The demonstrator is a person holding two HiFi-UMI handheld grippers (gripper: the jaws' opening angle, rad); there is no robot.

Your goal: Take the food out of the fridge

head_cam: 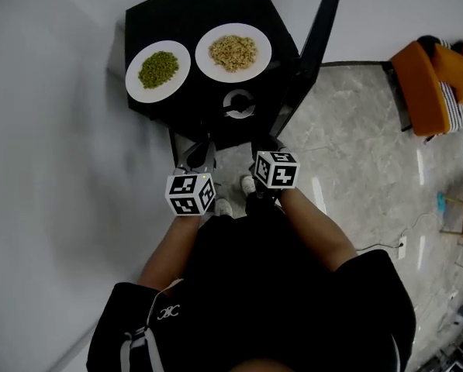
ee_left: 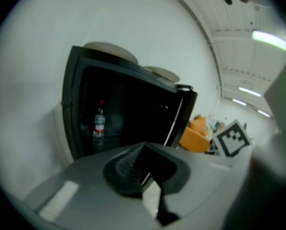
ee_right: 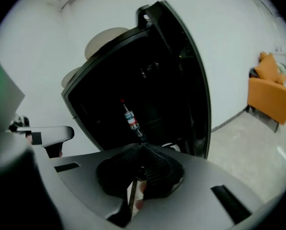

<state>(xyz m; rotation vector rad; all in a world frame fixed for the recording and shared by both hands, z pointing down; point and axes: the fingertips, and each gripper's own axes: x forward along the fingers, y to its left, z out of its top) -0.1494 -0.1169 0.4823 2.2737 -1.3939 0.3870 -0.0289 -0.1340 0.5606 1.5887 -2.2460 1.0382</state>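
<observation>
Fridge [head_cam: 184, 10] standing open, bottle [ee_left: 99, 123] inside, left gripper [ee_left: 143, 152] and right gripper [ee_right: 142, 152] fingers closed, empty.

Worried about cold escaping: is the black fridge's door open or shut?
Open. The door is swung out beside the fridge, and a bottle inside its dark interior shows.

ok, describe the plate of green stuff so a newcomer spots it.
Find the small black fridge against the white wall, door open. Two white plates sit on its top. The left plate in the head view holds green grains; the right plate holds tan ones.
</observation>
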